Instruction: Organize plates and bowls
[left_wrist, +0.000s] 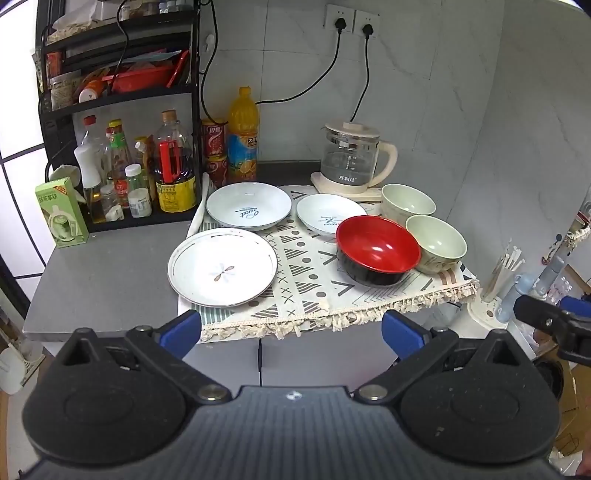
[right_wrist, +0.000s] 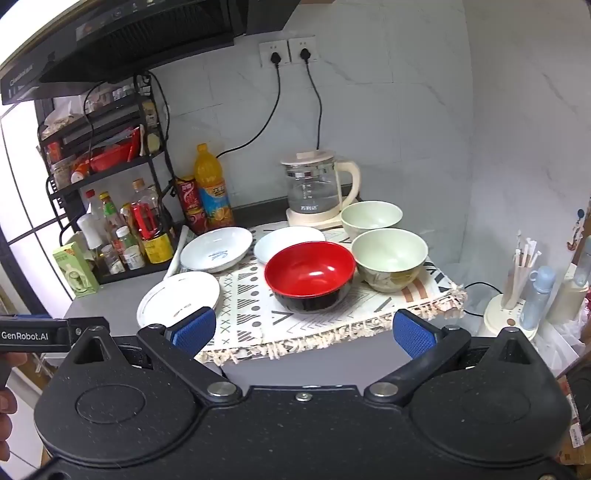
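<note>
Both grippers hang wide open and empty at the bottom of their frames: left gripper (left_wrist: 291, 328), right gripper (right_wrist: 303, 330). On the mat (left_wrist: 295, 295) mid-frame: three plates (left_wrist: 222, 267) left, red bowl (left_wrist: 377, 249) and two green bowls (left_wrist: 436, 243) right.

Both views are evenly and softly lit; strong daylight is blown out to white at the gridded window (left_wrist: 14, 155) left of the black metal shelf rack (left_wrist: 118, 92). Bright glare spots are seen inside the glossy red-and-black bowl (left_wrist: 377, 248). Straight lines are bent by fisheye distortion, and corners are vignetted. Focus is sharp centrally.
</note>
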